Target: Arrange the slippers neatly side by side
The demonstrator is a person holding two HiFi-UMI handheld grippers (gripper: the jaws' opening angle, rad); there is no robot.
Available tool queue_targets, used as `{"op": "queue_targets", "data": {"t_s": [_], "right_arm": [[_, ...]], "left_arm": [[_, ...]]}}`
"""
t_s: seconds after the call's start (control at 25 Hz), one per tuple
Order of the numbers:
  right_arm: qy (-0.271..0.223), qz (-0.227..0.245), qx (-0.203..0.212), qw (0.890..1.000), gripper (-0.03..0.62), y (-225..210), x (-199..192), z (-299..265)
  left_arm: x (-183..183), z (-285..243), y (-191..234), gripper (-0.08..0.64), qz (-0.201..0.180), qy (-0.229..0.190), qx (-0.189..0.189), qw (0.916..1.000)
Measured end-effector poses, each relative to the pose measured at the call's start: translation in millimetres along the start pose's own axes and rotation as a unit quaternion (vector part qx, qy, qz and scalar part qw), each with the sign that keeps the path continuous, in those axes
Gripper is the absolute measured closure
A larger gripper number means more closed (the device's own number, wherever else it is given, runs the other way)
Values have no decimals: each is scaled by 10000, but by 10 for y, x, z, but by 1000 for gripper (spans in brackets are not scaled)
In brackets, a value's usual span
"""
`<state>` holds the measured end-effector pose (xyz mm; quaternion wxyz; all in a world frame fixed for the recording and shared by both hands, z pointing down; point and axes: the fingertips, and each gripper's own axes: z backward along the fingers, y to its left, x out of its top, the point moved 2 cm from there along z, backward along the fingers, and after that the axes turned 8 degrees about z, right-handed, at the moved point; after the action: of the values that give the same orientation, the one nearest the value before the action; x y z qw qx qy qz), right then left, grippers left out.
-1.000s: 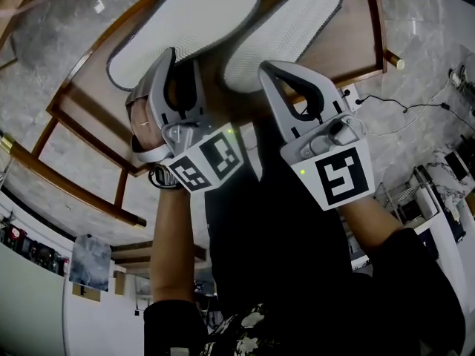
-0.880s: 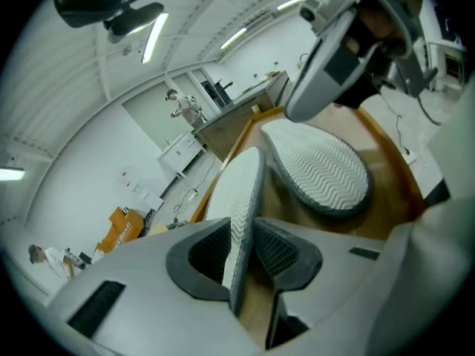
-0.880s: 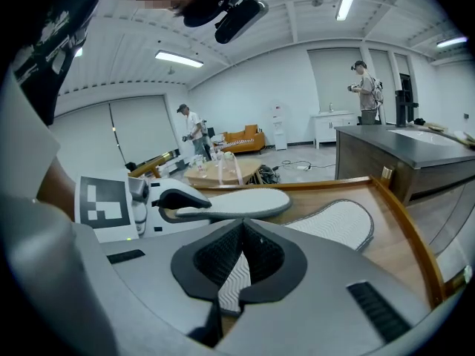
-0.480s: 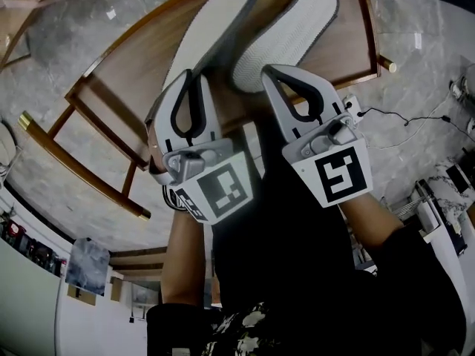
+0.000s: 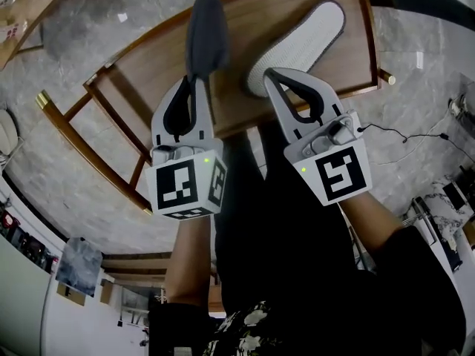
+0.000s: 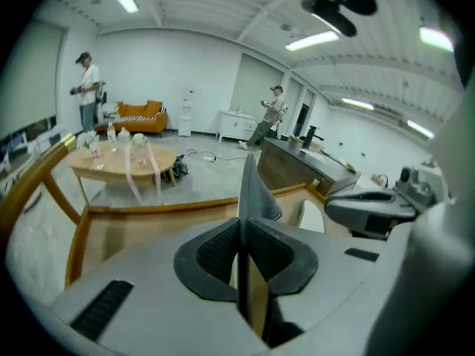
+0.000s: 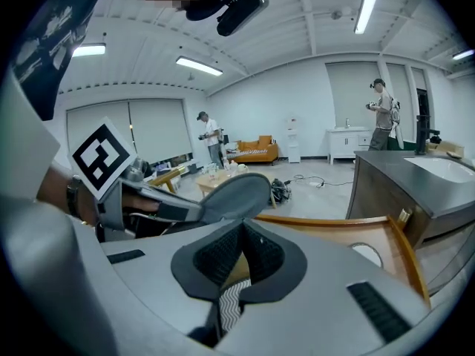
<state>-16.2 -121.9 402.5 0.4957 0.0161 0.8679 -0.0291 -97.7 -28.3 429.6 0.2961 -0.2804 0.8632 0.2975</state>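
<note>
A second ago both slippers lay sole-up on the desk (image 5: 141, 76) with the left tongs (image 5: 194, 80) spread round one heel. Now those tongs are clamped on the left slipper (image 5: 205, 28), which has been swung up on edge, so its dark grey upper shows as a narrow blade reaching away from the tips; the left gripper view confirms the pads pressed flat on either side of it (image 6: 252, 191). The right tongs (image 5: 267, 71) are closed tight on the heel rim of the right slipper (image 5: 300, 39), a strip of its zigzag tread (image 7: 228, 302) pinched between the pads. This slipper lies as before, its pale ribbed sole up, angled away and to the right of the tips. The pair therefore looks mid-turn: one is on its side, the other inverted, toes apart, so both probably need flipping and setting parallel. As for room, the near rim of the desk runs just beneath both tips, so a heel could slide off toward the person. Bare wood lies open to the left of the left tongs, while the desk's far right corner sits close beyond the right slipper's toe, leaving little room there.
</note>
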Motion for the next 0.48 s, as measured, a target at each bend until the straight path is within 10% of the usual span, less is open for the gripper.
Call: {"op": "queue_targets", "data": {"t_s": [0.48], "right_arm": [[62,16,172,9998,594,134,24,-150]], "left_arm": [[-339,-11,331,526,1358,665,377,9878]]}}
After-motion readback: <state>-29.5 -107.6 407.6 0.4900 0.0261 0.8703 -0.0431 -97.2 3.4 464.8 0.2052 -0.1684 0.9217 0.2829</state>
